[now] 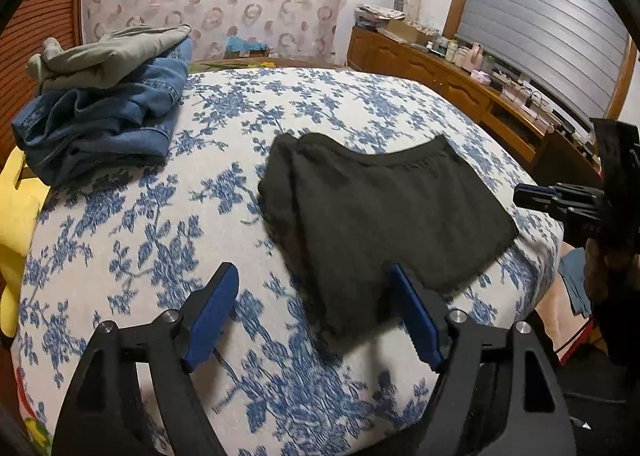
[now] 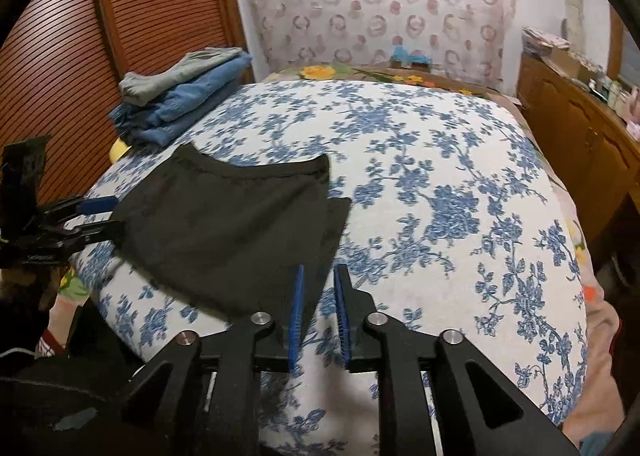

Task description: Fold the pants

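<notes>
Nowhere legible writing, only black pants.

One pair of black pants lies folded on one blue-flowered bedspread. One stack of folded clothes sits at the far corner, holding two garments: one pair of blue jeans below and one grey-green garment on top. Two grippers show, a left gripper and a right gripper, each with two blue-padded fingers. One wooden sideboard stands by the window.
</notes>
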A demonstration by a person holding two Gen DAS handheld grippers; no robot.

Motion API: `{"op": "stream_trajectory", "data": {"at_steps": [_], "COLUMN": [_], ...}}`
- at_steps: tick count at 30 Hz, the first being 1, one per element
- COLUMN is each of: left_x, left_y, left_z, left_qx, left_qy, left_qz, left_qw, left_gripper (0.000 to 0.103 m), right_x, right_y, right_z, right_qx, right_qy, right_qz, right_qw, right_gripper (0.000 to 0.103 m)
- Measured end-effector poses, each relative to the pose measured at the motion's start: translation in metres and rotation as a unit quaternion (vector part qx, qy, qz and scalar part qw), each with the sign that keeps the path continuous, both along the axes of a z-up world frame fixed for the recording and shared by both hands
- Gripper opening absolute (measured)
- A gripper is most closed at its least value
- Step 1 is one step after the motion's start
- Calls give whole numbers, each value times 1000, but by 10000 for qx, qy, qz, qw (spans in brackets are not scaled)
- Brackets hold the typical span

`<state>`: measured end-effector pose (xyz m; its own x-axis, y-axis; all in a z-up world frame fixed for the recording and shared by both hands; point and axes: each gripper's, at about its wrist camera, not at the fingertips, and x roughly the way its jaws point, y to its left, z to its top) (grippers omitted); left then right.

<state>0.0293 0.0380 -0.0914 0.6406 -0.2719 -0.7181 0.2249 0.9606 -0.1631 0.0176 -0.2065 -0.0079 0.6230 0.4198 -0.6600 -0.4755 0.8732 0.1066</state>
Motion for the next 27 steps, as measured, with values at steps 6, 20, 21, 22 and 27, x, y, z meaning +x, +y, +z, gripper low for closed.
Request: {"op": "stream_trajectory", "data": {"at_steps": [6, 20, 21, 22, 27], "left_x": [19, 65, 68, 71, 81], "left_y": [0, -7, -6, -5, -4], "left_z": [1, 9, 8, 8, 5], "left_qx": [-3, 117, 96, 95, 46], "left_qy": [30, -52, -30, -17, 16], "left_qz": [-12, -32, -8, 28, 22], "left_qw": [10000, 9999, 9999, 9999, 10000], "left_gripper": [80, 88, 88, 88, 88], "right_x": [12, 51, 53, 56, 63], "right_y": [6, 44, 45, 46, 51], "right_z": [-4, -12, -14, -15, -21], "right_qx": [24, -156, -166, -174, -218], "right_qy": [41, -13, 13, 32, 90], "right_qz": [-102, -125, -142, -174, -270], "right_qw": [9999, 9998, 9998, 9997, 9994], "right_gripper": [48, 64, 64, 64, 64]}}
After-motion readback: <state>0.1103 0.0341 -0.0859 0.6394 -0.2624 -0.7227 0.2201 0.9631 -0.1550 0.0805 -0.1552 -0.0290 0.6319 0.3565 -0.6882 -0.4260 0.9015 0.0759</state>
